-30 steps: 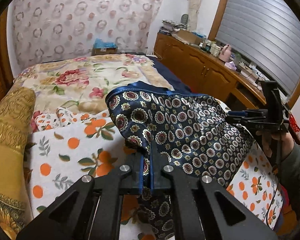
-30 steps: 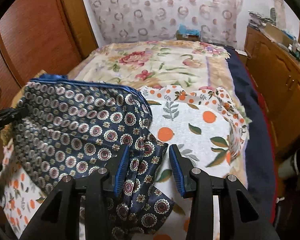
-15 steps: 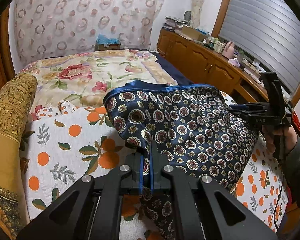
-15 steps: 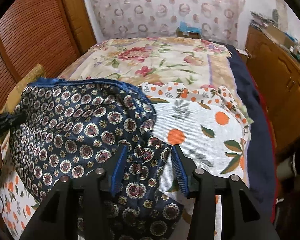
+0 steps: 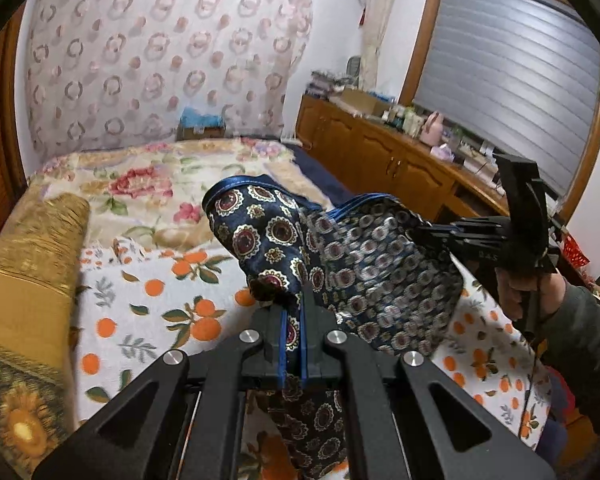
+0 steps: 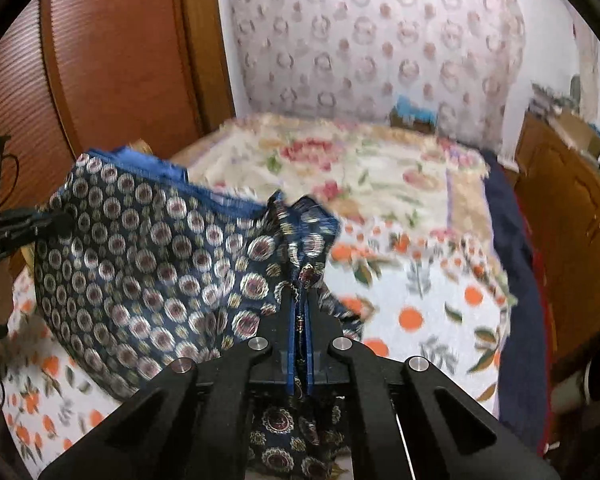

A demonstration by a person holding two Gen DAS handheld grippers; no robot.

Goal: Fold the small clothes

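A navy garment (image 5: 268,232) with round medallion print and a blue hem hangs lifted above the bed, stretched between both grippers. My left gripper (image 5: 294,312) is shut on one bunched corner of it, cloth spilling below the pads. My right gripper (image 6: 300,300) has its jaws closing hard on the opposite bunched edge of the garment (image 6: 140,248), with fabric pinched between the blue pads. In the left wrist view the right gripper (image 5: 420,236) shows at the cloth's far side, held by a hand (image 5: 512,296). The left gripper (image 6: 40,220) shows at the right wrist view's left edge.
Under the garment lies a white sheet with orange fruit print (image 5: 140,300), with a floral quilt (image 5: 140,184) behind it. A gold pillow (image 5: 28,260) sits at the left. A wooden cabinet (image 5: 380,160) runs along the bed's right side, and a wooden door (image 6: 120,60) stands left.
The right gripper's jaws, open around the cloth before, have closed on it. Both grippers have risen, lifting the garment off the sheet and bunching it.
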